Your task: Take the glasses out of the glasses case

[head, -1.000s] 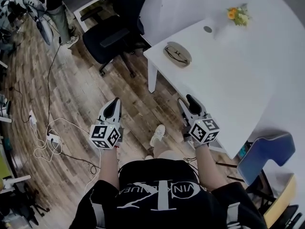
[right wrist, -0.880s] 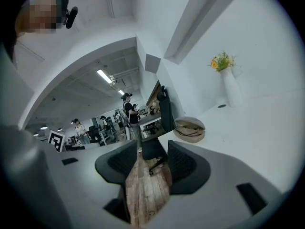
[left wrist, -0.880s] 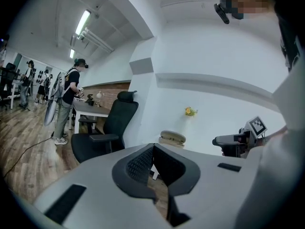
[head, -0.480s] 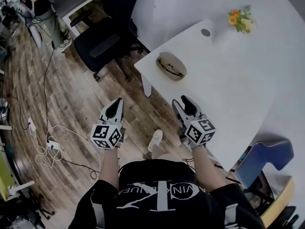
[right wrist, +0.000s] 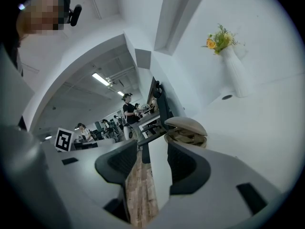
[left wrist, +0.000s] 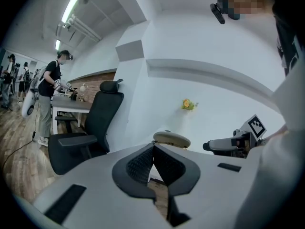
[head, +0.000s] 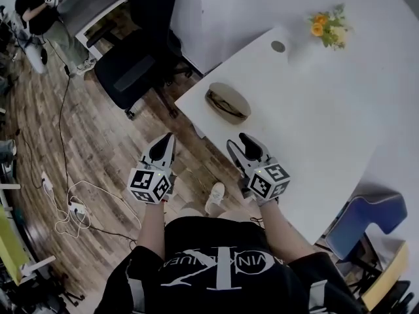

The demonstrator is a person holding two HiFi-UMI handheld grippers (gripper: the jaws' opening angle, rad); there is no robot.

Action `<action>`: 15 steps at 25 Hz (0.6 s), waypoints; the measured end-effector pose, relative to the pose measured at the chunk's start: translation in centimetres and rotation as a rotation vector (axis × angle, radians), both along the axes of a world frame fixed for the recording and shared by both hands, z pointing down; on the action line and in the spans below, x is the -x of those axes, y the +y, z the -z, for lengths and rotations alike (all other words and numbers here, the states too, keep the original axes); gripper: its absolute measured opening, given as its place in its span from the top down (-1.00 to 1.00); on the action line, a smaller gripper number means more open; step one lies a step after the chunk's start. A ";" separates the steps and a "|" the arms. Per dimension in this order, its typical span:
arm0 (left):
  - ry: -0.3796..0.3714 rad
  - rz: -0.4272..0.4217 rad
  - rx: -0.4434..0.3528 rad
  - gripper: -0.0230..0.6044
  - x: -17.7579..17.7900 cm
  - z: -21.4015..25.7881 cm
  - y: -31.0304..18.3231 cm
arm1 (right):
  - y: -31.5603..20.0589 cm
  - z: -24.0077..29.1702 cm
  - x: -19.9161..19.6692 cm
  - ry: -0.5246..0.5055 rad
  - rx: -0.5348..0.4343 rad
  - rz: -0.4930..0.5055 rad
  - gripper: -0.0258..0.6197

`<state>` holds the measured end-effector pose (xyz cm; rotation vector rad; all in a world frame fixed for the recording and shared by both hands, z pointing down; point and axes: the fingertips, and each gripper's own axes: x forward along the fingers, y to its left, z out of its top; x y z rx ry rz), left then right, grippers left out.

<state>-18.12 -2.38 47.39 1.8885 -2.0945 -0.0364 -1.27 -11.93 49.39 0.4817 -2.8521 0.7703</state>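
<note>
A tan clamshell glasses case (head: 226,103) lies open near the corner of the white table (head: 314,123). The glasses (right wrist: 187,136) show inside it under the raised lid. The left gripper view shows the case (left wrist: 171,138) just past the jaws. My left gripper (head: 163,144) hangs over the wooden floor, left of the table corner, jaws shut and empty (left wrist: 153,147). My right gripper (head: 239,144) hovers at the table's near edge, a short way in front of the case, open with nothing between its fingers (right wrist: 152,146).
A white vase of flowers (head: 325,26) and a round cable hole (head: 278,46) sit at the table's far side. A black office chair (head: 131,70) stands left of the table. A blue chair (head: 366,218) is at the right. Cables (head: 65,201) lie on the floor.
Both grippers have come closer to the table corner and the case. The right gripper now reaches the table edge. Neither gripper's jaws have changed.
</note>
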 end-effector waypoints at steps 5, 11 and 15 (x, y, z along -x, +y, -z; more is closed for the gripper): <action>0.004 -0.047 -0.002 0.88 -0.7 0.1 -2.3 | -0.3 -0.5 0.3 -0.005 0.022 0.001 0.34; -0.015 -0.125 0.009 0.88 -0.7 -0.2 -5.1 | -1.4 -1.2 0.2 0.004 0.039 -0.031 0.34; -0.008 -0.166 0.009 0.88 0.3 -0.3 -7.7 | -2.3 -1.3 0.5 0.016 0.041 -0.056 0.34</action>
